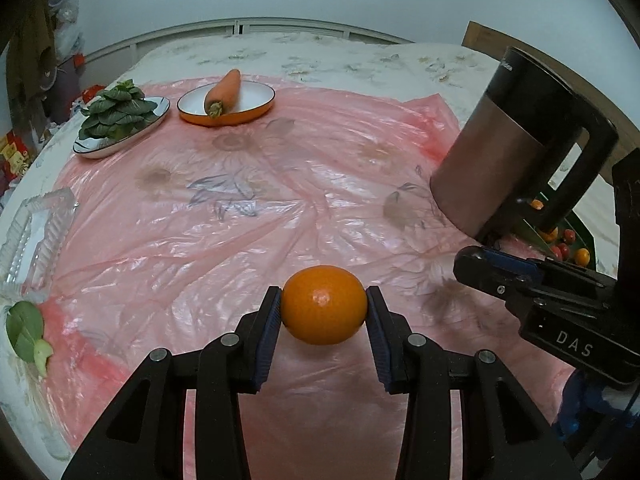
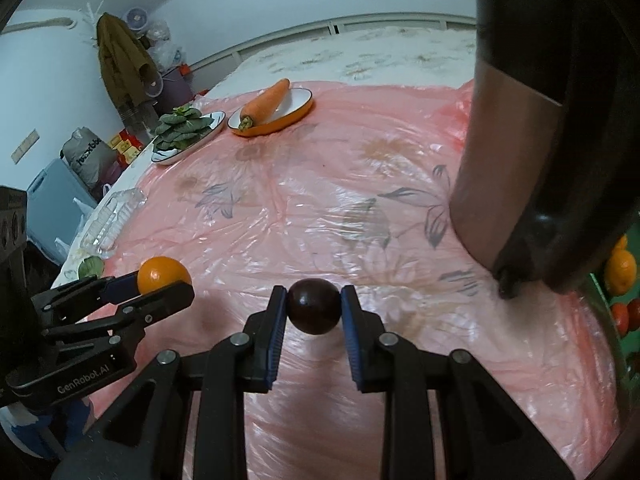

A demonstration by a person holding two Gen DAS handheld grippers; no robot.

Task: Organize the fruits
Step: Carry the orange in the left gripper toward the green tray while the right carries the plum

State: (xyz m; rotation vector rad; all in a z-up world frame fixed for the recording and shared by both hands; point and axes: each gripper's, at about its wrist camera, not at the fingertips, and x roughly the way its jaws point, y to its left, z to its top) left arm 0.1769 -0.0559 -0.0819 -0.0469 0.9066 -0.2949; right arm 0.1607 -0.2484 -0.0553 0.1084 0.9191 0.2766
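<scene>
My left gripper [image 1: 323,306] is shut on an orange [image 1: 323,304], held above the pink plastic sheet [image 1: 240,216]. In the right wrist view the same orange [image 2: 163,274] shows at the left in the left gripper [image 2: 160,286]. My right gripper [image 2: 314,308] is shut on a small dark round fruit [image 2: 314,306], also clear of the sheet. The right gripper [image 1: 480,268] shows at the right of the left wrist view, its tips hidden from there. A green container [image 2: 600,292] with oranges and small red fruits sits at the far right.
A tall metal kettle [image 1: 516,140] with a black handle stands at the right. At the back, an orange-rimmed plate [image 1: 256,108] carries a carrot [image 1: 224,90], beside a dish of leafy greens [image 1: 116,114]. A clear glass tray [image 1: 36,232] and a loose leaf [image 1: 26,328] lie at the left.
</scene>
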